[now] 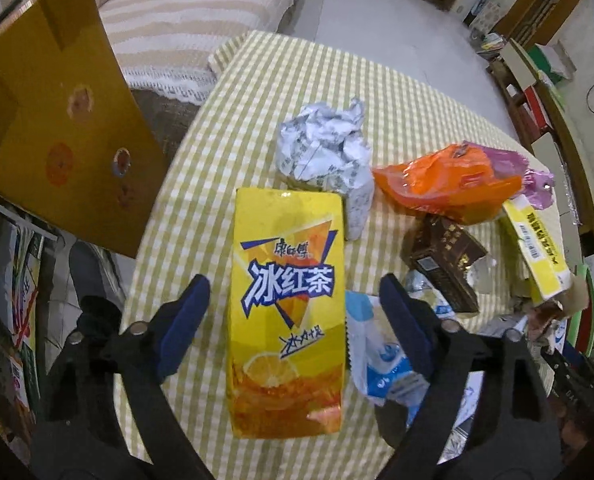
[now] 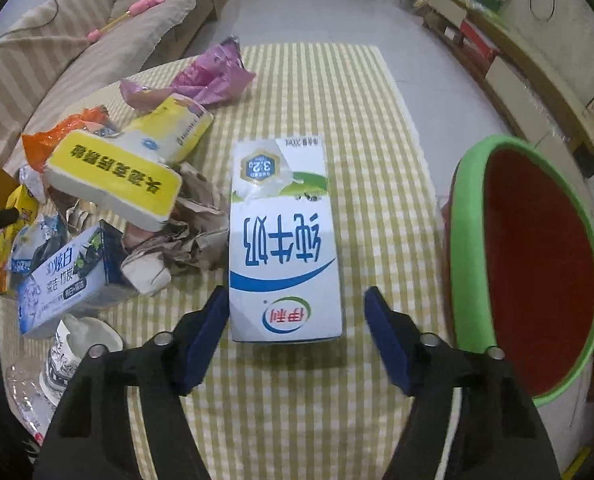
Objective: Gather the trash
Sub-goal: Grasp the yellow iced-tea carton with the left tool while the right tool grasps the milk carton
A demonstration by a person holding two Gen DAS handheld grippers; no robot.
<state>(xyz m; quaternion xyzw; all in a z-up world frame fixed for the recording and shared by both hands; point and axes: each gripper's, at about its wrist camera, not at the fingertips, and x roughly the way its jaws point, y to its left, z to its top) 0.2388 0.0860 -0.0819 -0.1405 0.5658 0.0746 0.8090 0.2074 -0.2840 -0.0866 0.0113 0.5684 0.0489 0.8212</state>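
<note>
Between the spread blue fingers of the left gripper point(image 1: 293, 312) lies a yellow iced-tea carton point(image 1: 287, 312), flat on the checked tablecloth point(image 1: 417, 92), neither pad touching it. Beyond it: a crumpled white paper ball point(image 1: 323, 148), an orange plastic bag point(image 1: 445, 184), a brown box point(image 1: 443, 264); a cardboard box point(image 1: 57, 120) stands off the left edge. Right gripper point(image 2: 295, 320), likewise spread, straddles the near end of a white milk carton point(image 2: 283, 240); left pad just beside the carton, contact uncertain. Left of the carton: crumpled brown paper point(image 2: 193, 236), a yellow-topped box point(image 2: 117, 178), a blue toothpaste box point(image 2: 67, 280), a purple bag point(image 2: 213, 76). Right: a green-rimmed bin point(image 2: 469, 240) with a red interior
</note>
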